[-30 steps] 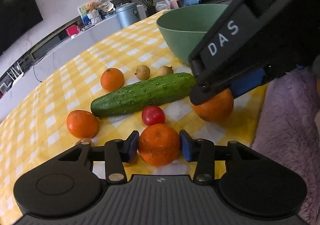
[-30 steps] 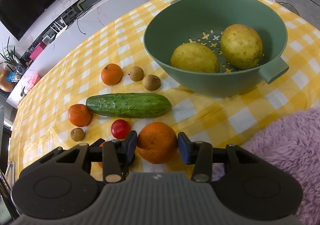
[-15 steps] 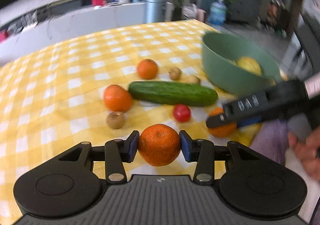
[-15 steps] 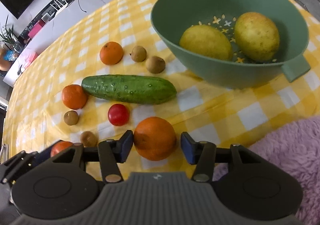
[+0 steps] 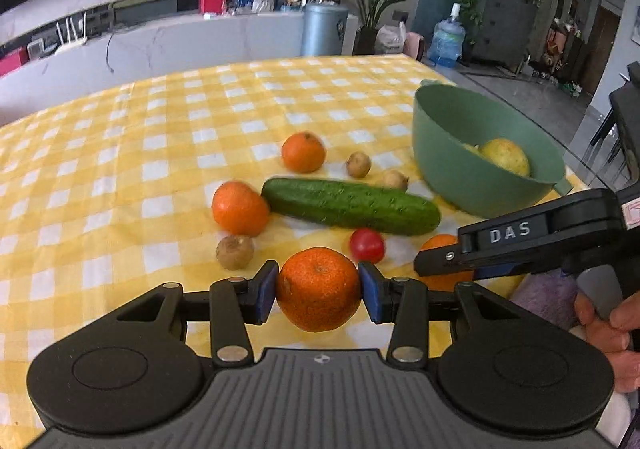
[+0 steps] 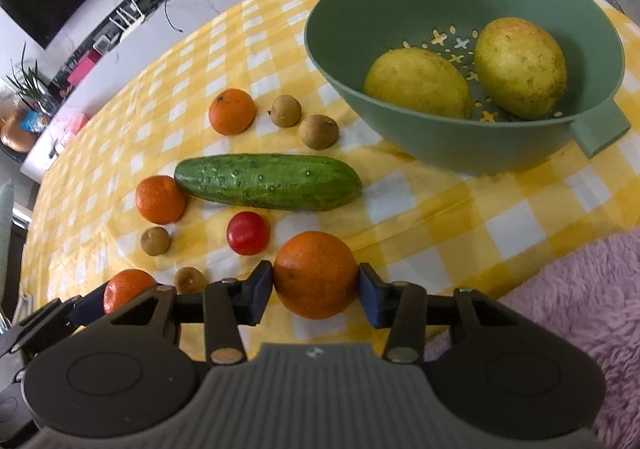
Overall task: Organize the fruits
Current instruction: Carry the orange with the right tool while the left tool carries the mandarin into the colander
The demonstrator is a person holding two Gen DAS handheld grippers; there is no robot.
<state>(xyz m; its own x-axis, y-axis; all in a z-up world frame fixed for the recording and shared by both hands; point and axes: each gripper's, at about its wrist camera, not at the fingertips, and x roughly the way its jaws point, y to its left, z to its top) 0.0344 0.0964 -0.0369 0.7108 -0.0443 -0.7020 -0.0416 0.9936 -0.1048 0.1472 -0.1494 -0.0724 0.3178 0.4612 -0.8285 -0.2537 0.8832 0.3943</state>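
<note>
Since a second ago my left tool [image 5: 318, 291] has lifted its mandarin [image 5: 318, 289] off the tabletop [image 5: 120, 153] and rolled level, so the whole spread shows beyond it. It's clamped on that mandarin, blue pads pressed on both sides.

My right tool [image 6: 316, 291] has just been closing its jaws, after widening a touch, around the other mandarin [image 6: 315, 274]. That one sits on the yellow checked cloth near the edge, and both pads look to be touching it now.

Still out on the cloth: a cucumber [image 6: 268, 181], a cherry tomato [image 6: 248, 232] just in front of it, two more mandarins at its far end, and a few small brown fruits. The green colander [image 6: 440, 145] sits to the right with two yellow-green fruits inside. A fluffy pink blanket [image 6: 580, 297] hangs at the near right corner.
</note>
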